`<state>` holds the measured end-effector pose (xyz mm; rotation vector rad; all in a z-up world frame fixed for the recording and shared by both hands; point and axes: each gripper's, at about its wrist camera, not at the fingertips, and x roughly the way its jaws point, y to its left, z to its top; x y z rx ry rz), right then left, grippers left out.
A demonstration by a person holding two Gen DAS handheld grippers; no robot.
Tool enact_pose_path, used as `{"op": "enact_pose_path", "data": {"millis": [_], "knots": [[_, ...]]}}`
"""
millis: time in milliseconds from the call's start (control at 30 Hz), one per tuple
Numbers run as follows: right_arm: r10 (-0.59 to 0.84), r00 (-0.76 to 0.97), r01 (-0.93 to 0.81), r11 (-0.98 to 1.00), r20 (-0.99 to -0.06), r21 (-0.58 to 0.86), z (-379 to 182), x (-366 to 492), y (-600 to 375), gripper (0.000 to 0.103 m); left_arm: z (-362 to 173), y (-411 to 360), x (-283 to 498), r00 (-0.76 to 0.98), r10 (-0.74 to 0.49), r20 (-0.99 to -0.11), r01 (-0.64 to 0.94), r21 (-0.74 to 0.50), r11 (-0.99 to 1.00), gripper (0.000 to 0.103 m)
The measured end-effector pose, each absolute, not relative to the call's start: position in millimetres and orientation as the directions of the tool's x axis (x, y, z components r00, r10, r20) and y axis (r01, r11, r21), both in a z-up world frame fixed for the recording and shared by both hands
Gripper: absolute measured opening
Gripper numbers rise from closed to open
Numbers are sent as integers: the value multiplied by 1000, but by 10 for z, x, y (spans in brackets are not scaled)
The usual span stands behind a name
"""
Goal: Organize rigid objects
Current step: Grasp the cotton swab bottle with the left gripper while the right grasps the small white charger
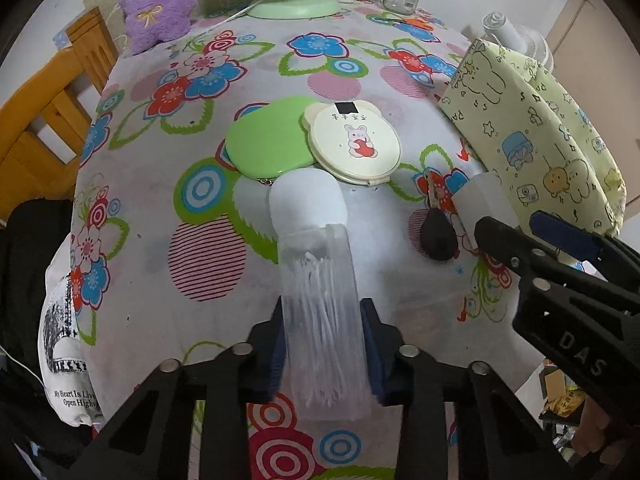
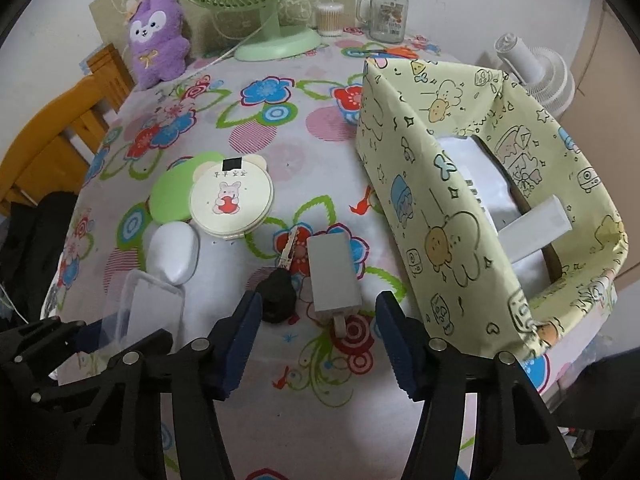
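Now left claw point(image 1: 324, 344) clamped on the clear swab box point(image 1: 320, 312), low over the surface point(image 1: 400, 280). Right claw point(image 2: 316, 336) half-wide, empty, straddling the grey bar point(image 2: 332, 276). Centre, close square, then lift toward basket point(image 2: 460, 200) at 2 o'clock.

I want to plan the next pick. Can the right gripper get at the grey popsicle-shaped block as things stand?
Probably yes. The right gripper stands open over the grey block, whose stick end lies between the jaws. The black key lies close beside it and might get nudged.
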<state>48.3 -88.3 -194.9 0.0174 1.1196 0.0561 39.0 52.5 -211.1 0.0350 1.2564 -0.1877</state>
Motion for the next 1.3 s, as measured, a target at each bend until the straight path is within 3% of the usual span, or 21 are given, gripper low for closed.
{"op": "enact_pose_path", "data": {"millis": [433,700,833,1300], "knots": [[11,375,1,1000,-927,13,-2189,738,-885,39,-2124,498,553,278,-139,-951,123,-108,986,29],[6,352,0,1000,-936,6,-2292,861,-886,36,-2107,448,611,284,-149,-947,128,-116,985,29],[15,350,-14,1000,-936,11,-2315,880,-889,29,-2107,426,639,284,-149,-947,127,-116,985,29],[40,315,-39,999,-948,30,-2293,778,-910,29,-2096,375,602,302,-134,-944,123,-100,987,29]]}}
